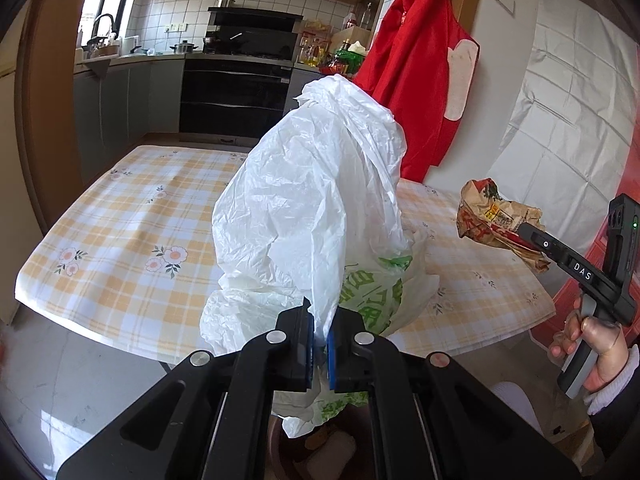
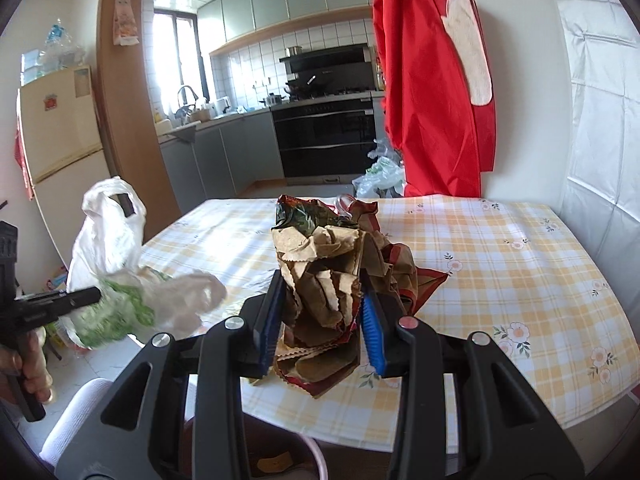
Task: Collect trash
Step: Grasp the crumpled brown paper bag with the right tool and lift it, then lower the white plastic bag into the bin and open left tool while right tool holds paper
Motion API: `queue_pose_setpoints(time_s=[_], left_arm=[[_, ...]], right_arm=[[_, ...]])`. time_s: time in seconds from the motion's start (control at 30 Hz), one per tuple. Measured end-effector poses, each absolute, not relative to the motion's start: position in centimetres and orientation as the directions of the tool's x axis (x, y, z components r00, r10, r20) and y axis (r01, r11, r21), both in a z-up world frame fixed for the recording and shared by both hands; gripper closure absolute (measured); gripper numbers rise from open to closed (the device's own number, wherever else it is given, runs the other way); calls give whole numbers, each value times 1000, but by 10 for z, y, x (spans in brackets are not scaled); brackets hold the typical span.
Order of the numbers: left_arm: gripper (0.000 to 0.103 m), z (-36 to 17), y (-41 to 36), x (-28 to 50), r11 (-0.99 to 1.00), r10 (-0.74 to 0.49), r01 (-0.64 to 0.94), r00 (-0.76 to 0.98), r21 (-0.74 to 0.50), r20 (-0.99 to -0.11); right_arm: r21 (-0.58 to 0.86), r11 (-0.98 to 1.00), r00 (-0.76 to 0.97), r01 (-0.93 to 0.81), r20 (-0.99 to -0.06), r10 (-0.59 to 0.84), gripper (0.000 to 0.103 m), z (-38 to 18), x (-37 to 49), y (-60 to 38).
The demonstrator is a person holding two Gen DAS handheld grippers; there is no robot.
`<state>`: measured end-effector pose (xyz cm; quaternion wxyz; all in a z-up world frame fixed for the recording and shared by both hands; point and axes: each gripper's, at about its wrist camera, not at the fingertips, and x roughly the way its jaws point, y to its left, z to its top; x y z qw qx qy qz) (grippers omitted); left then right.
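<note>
My left gripper (image 1: 320, 344) is shut on a white plastic bag with green print (image 1: 316, 200) and holds it up above the near edge of the table; the bag also shows at the left of the right wrist view (image 2: 120, 280). My right gripper (image 2: 320, 320) is shut on a crumpled brown and red paper wrapper (image 2: 328, 272), held above the table's near edge. In the left wrist view the wrapper (image 1: 492, 220) and the right gripper (image 1: 532, 240) are at the right.
The table has a yellow checked cloth with flowers (image 1: 132, 220). A red apron (image 1: 424, 80) hangs on the wall at the far right. A round bin with trash (image 1: 320, 448) sits below the grippers. A white stool (image 2: 80, 416) stands at the lower left.
</note>
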<state>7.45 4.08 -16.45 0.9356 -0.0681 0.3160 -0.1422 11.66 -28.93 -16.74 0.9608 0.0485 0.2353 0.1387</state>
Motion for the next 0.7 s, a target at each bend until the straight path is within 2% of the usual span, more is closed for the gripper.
queue_pose_setpoints(time_s=[0.3,0.7], left_arm=[[98,-177,22,40,920,-391,298,665,-254,-636],[98,-217,-4,36,888,-445,358,517,-288,-731]], right_arm=[[172,950,869,-261,-387,309,66,-148,78,-292],[130,951,886,-279,-347,307,66,-132,51,-293]])
